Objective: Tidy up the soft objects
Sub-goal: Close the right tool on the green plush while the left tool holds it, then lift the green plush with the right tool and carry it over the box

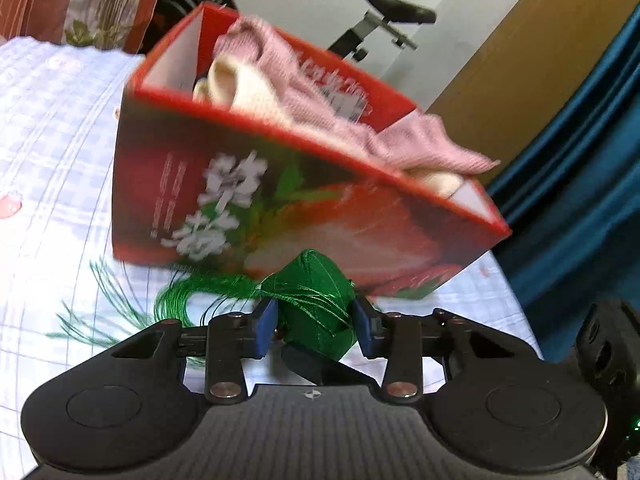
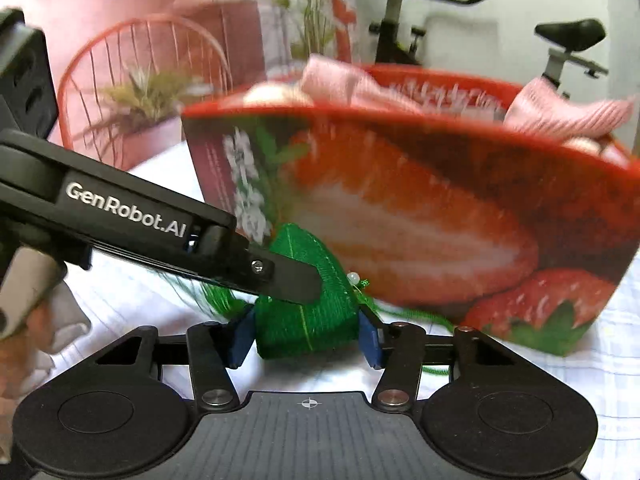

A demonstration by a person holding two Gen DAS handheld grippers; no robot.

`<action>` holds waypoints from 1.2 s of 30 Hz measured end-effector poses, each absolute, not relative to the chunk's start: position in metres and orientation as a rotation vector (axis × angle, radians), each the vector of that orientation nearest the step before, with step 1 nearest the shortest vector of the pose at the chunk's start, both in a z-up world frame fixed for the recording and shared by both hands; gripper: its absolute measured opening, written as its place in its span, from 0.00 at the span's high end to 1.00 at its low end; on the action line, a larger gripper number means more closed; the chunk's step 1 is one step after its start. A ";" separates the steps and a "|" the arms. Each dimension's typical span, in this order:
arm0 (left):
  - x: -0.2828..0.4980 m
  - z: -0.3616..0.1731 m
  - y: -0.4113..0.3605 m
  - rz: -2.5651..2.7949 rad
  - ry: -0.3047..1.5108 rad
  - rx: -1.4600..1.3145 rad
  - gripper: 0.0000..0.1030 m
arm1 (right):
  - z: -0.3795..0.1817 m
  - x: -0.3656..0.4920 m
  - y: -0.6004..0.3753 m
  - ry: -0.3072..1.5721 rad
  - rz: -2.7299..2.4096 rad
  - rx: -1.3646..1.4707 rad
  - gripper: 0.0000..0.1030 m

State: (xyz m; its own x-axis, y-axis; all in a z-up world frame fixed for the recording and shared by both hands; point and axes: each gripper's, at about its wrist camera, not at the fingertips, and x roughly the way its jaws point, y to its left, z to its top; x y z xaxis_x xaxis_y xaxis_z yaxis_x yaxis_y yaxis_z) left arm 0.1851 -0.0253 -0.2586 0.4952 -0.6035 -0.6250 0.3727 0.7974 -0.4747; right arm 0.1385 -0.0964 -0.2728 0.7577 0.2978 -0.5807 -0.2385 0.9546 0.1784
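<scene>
Red strawberry box (image 1: 280,184) holding pink cloth (image 1: 320,92) on checked bedding (image 1: 60,140), both tools angled downward before it, left gripper (image 1: 314,320) and right gripper (image 2: 306,334) each clamped half-closed on green tasselled pouch (image 2: 312,312) just beside the box

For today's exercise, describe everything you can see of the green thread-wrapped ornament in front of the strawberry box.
The green ornament is a faceted, dumpling-like shape wound in shiny green thread, with a loose green tassel trailing to one side and a small white bead near its top. It sits low over the checked cloth, just before the red box. The left gripper and right gripper both have it between their blue pads, which press its sides.
</scene>
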 end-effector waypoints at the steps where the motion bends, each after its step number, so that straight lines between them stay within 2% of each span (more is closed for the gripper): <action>1: 0.184 -0.251 -0.025 -0.608 0.854 -0.294 0.59 | -0.270 0.137 -0.098 0.636 0.295 0.099 0.52; 11: 0.164 -0.173 -0.023 -0.646 0.655 -0.301 0.60 | -0.198 0.127 -0.114 0.459 0.342 0.104 0.53; 24: 0.191 -0.089 -0.049 -0.656 0.434 -0.193 0.60 | -0.109 0.155 -0.141 0.254 0.324 0.048 0.53; 31: 0.213 -0.075 -0.064 -0.612 0.372 -0.162 0.60 | -0.081 0.189 -0.147 0.190 0.297 0.008 0.52; 36: 0.227 -0.097 -0.074 -0.603 0.461 -0.141 0.60 | -0.091 0.210 -0.152 0.222 0.275 0.000 0.52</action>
